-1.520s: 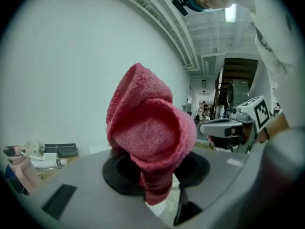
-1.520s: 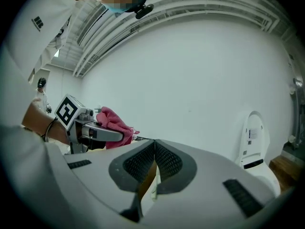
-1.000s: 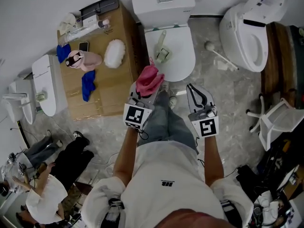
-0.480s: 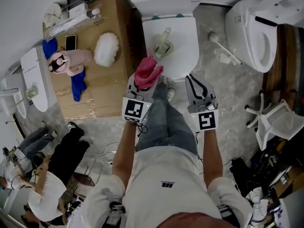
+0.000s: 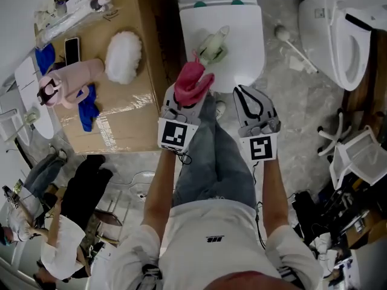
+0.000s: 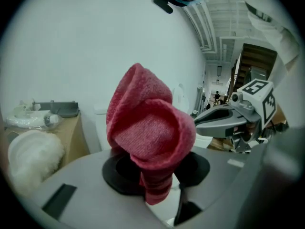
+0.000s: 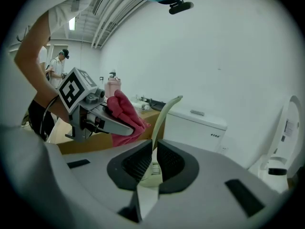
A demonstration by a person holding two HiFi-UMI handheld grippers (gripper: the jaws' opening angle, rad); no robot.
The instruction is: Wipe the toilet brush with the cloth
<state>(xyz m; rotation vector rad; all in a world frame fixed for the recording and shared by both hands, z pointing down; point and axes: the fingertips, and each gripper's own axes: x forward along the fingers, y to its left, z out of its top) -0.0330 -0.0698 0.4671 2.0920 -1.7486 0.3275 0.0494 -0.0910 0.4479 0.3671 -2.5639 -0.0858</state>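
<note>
The pale green toilet brush (image 5: pixel 213 46) rests in its holder on the closed white toilet lid (image 5: pixel 245 47). My left gripper (image 5: pixel 184 98) is shut on a bunched pink-red cloth (image 5: pixel 193 80), which rises above its pads in the left gripper view (image 6: pixel 150 132). It is held just short of the lid's front edge. My right gripper (image 5: pixel 245 95) hovers beside it on the right. Its jaws are opening, a narrow gap with nothing held. Through that gap in the right gripper view the brush's curved handle (image 7: pixel 166 109) shows farther off, with the cloth (image 7: pixel 125 113) at left.
A cardboard-topped stand (image 5: pixel 130 110) at left carries a white fluffy pad (image 5: pixel 123 56), a pink item (image 5: pixel 66 77), a blue rag (image 5: pixel 87 104) and a phone (image 5: pixel 71 48). A second toilet (image 5: pixel 338 29) and a white brush (image 5: pixel 290 38) are at right. A person sits at lower left (image 5: pixel 54 240).
Both grippers have come down toward the toilet lid, so the lid and brush sit closer in the head view. The cloth stays in the left jaws.
</note>
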